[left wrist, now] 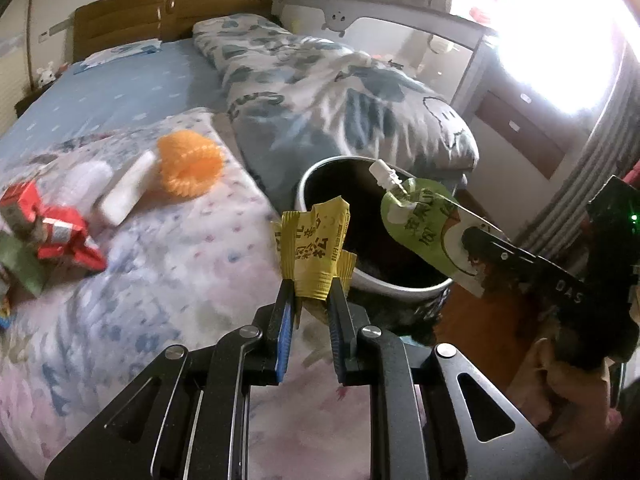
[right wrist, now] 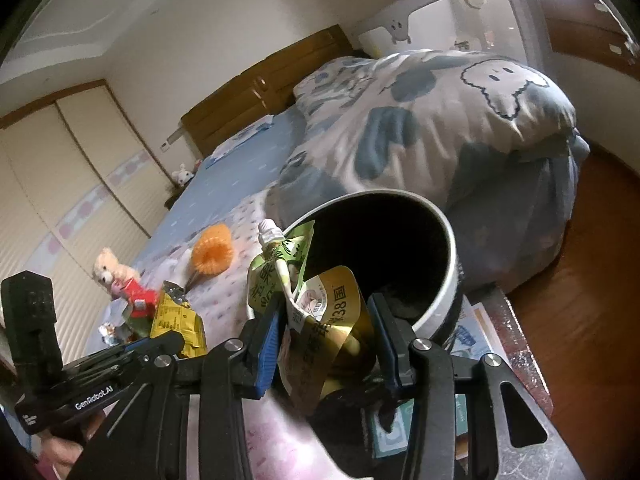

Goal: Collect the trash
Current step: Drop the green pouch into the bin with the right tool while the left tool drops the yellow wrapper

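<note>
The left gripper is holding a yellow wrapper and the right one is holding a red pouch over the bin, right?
Not quite. The pouch in the right gripper is green, not red; the left wrist view shows its colour clearly. The rest is right: the left gripper holds a yellow wrapper, and the pouch is over the bin.

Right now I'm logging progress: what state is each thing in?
Left tool: shut on yellow wrapper, near the bin rim.
Right tool: shut on green pouch, over the bin.
Trash bin: open, dark inside.
Red wrapper: lying on bed, uncollected.
</note>
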A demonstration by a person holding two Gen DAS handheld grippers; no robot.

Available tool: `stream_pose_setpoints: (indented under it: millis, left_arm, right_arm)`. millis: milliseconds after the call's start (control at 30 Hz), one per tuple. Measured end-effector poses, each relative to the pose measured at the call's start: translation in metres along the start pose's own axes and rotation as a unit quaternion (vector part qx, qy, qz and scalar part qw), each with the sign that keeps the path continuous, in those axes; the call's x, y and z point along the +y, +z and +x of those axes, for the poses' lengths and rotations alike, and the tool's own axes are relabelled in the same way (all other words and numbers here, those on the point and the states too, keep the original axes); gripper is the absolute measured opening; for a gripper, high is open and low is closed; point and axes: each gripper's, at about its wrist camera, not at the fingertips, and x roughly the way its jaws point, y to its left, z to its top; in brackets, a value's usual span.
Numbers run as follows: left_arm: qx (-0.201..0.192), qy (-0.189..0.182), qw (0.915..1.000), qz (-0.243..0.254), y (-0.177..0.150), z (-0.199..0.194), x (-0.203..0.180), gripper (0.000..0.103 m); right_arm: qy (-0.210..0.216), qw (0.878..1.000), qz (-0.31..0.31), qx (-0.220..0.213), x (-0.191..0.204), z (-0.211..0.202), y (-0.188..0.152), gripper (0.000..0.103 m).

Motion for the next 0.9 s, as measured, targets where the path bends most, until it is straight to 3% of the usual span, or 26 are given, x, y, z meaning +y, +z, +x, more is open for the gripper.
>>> stream_pose_setpoints:
  millis: [400,900]
  left_arm:
    - [0.018,-0.008,0.9995,0.025,0.022,0.033,-0.032,0.015]
    - [0.04,-0.011,0.9988,0.028,0.045,0.064,-0.04,0.017]
  right_arm:
    - [-0.025,1.0,0.008,0.011,-0.021,0.02,0.018,0.042]
    - [-0.039,0.999,0.002,0.028,-0.025,0.048,0.038,0.043]
